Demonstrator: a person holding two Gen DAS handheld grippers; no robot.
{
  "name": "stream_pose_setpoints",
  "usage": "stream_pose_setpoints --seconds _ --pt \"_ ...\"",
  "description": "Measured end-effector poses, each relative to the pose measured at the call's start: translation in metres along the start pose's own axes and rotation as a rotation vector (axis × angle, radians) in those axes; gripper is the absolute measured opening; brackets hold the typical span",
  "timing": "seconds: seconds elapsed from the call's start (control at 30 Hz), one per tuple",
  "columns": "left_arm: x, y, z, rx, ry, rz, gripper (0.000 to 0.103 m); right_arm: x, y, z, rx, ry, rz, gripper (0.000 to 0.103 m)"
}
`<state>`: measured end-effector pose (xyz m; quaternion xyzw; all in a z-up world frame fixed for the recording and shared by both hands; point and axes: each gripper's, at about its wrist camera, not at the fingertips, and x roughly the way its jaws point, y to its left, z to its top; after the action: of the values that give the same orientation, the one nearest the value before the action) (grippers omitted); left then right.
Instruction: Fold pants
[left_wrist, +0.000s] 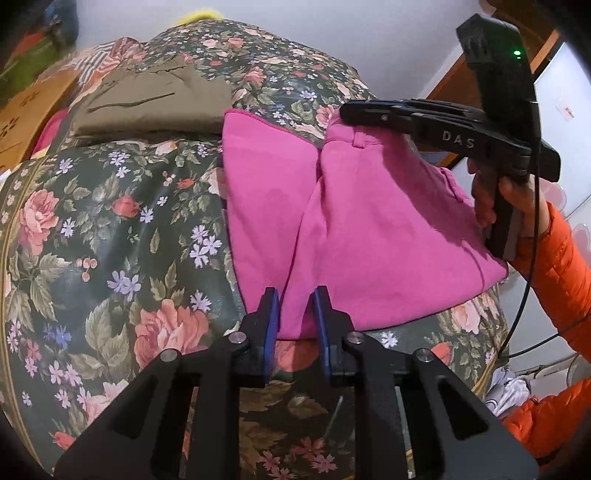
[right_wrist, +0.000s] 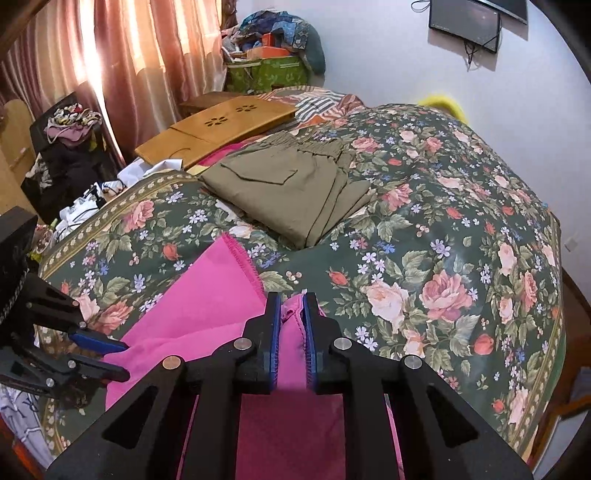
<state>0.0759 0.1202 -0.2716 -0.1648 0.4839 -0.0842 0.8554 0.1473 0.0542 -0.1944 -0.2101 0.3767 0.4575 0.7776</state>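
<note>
Pink pants (left_wrist: 369, 229) lie on the floral bedspread (left_wrist: 110, 240), near its front edge, partly folded w/ one layer lapped over another; the waistband w/ a belt loop sits at the far right end in the left wrist view.

Left gripper (left_wrist: 295, 310) is at the near hem of the pants. Its blue pads (left_wrist: 271, 321) stand a little apart, fabric edge running into the gap, but the pads don't look pressed on it, so open. From the right wrist view the left gripper (right_wrist: 123, 360) shows at the left edge, both fingers spread, tips right at the pink cloth.

Right gripper (right_wrist: 291, 325) is clamped on the pants: a bunched ridge of pink fabric (right_wrist: 207, 325) is squeezed between its blue pads (right_wrist: 275, 332), w/ more cloth hanging under the fingers. In the left wrist view the right gripper (left_wrist: 351, 110) reaches in from the right over the waistband end; its tips are prob. on the fabric there, though the angle hides the contact itself.

A second pair, olive pants (right_wrist: 291, 188), lies folded farther back on the bedspread, well apart from the pink pair. A wooden lap tray (right_wrist: 214, 125) rests beyond it, near the curtain (right_wrist: 110, 48).
</note>
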Motion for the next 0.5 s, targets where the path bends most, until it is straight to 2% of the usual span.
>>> stream_pose_setpoints --seconds 0.1,0.5 --pt "0.0003 -0.0009 -0.0030 0.025 -0.001 0.052 0.019 -0.0045 0.0002 -0.0010 0.000 -0.015 -0.013 0.010" --pt "0.0039 -0.0026 -0.0046 0.028 0.001 0.072 0.020 -0.0031 -0.0043 -0.0043 0.038 -0.002 -0.032 0.010"
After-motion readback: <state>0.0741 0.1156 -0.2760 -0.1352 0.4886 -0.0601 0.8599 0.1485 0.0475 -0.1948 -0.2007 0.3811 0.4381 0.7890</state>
